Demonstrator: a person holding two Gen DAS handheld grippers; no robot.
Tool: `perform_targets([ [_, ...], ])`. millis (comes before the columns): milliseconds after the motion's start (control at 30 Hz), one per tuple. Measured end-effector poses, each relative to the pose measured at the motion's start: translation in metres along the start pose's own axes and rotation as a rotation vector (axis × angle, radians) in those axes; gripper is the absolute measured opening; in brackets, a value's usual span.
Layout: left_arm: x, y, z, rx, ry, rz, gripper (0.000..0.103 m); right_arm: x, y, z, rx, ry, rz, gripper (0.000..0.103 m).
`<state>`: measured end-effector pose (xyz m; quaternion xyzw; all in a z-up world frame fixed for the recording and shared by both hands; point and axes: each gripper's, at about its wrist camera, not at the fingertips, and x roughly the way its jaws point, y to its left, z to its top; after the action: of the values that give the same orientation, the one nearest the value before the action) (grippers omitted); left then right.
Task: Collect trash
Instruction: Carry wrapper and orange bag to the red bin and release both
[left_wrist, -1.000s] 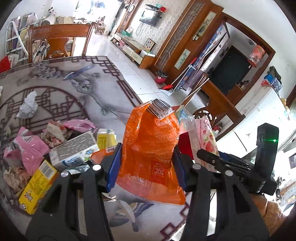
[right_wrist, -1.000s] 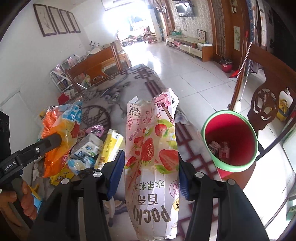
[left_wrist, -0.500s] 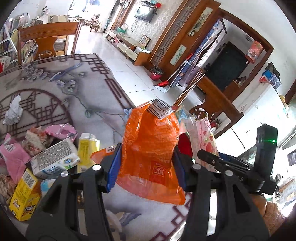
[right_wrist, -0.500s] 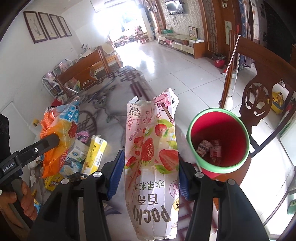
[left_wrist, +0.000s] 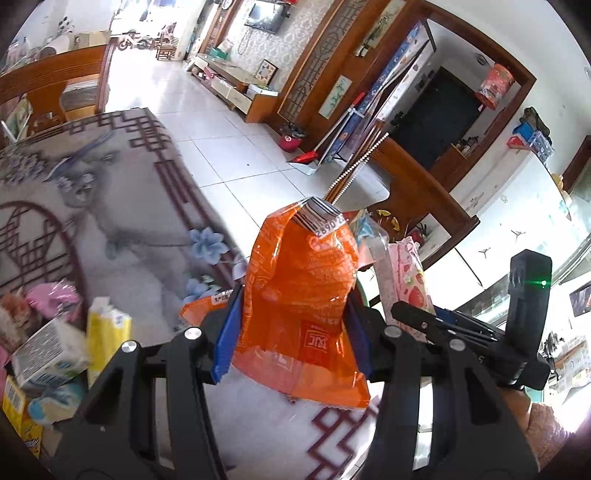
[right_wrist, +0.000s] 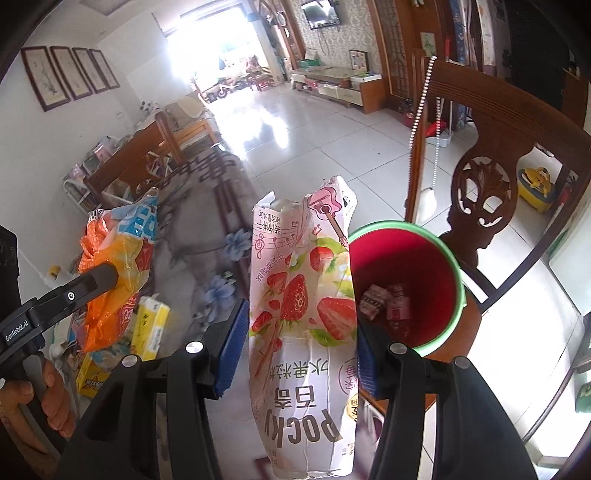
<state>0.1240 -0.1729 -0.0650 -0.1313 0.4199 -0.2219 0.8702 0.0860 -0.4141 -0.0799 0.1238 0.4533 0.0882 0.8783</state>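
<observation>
Wrappers (right_wrist: 386, 302) lie in the red bin (right_wrist: 452, 269) at right of frame. My right tongs (right_wrist: 299, 332) pinch the strawberry box (right_wrist: 303, 317), my left tongs (left_wrist: 291, 332) pinch the orange bag (left_wrist: 301, 291). Since earlier, the bin has drawn closer behind the box.

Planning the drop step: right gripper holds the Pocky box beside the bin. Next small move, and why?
Probably shift the right gripper a little rightward, over the red bin, then open. The Pocky box is clamped between the jaws just left of the bin's rim, and the bin's mouth is open with a few wrappers at the bottom.
</observation>
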Motion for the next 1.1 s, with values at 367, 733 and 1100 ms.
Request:
perform_targets([
  [367, 0.075, -0.046, 0.023, 0.04, 0.056, 0.006, 0.05, 0.012, -0.075, 0.03, 0.065, 0.007, -0.015, 0.051],
  [733, 0.149, -0.075, 0.034, 0.088, 0.143, 0.055, 0.05, 0.034, -0.12, 0.052, 0.114, 0.035, 0.009, 0.051],
  [1100, 0.174, -0.088, 0.04, 0.118, 0.173, 0.065, 0.05, 0.042, -0.135, 0.062, 0.128, 0.048, 0.016, 0.053],
])
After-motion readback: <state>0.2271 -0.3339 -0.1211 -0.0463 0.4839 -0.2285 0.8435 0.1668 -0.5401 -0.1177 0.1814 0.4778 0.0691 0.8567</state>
